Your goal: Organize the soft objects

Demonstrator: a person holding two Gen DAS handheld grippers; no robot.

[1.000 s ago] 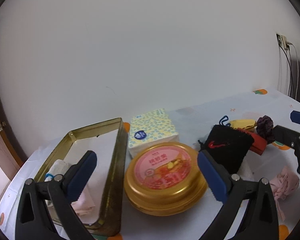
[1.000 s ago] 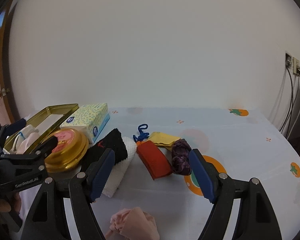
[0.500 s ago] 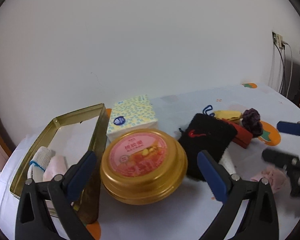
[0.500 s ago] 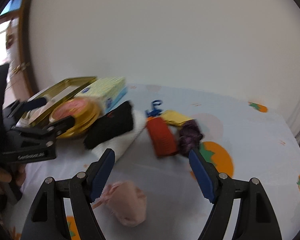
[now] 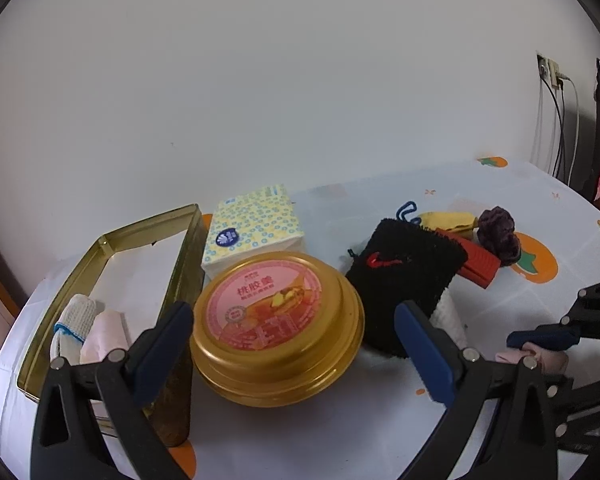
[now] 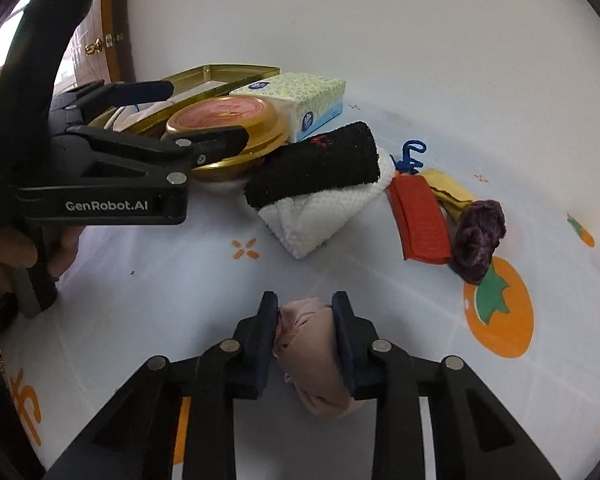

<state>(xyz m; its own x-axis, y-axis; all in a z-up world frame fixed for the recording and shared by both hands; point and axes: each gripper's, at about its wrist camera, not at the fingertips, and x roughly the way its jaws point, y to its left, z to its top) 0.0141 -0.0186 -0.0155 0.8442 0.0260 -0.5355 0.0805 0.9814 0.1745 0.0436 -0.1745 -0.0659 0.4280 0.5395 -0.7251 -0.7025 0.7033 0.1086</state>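
Note:
My right gripper (image 6: 306,316) is shut on a pink cloth bundle (image 6: 312,356) that lies on the tablecloth; the bundle also shows in the left wrist view (image 5: 540,358). My left gripper (image 5: 292,336) is open and empty, with the round gold tin (image 5: 278,324) between its fingers. A gold rectangular tray (image 5: 188,248) at the left holds a white rolled cloth (image 5: 74,326) and a pink one (image 5: 104,334). A black cloth (image 6: 316,168) lies on a white towel (image 6: 324,216). A red pouch (image 6: 422,220), a yellow cloth (image 6: 448,188) and a purple scrunchie (image 6: 478,236) lie further right.
A tissue pack (image 5: 254,228) stands behind the round tin. The left gripper's body (image 6: 100,184) and the hand holding it fill the left side of the right wrist view. A wall stands close behind the table. Cables hang at the far right (image 5: 556,120).
My right gripper has come down and closed on the pink cloth bundle. My left gripper has shifted a little, still open around the round tin.

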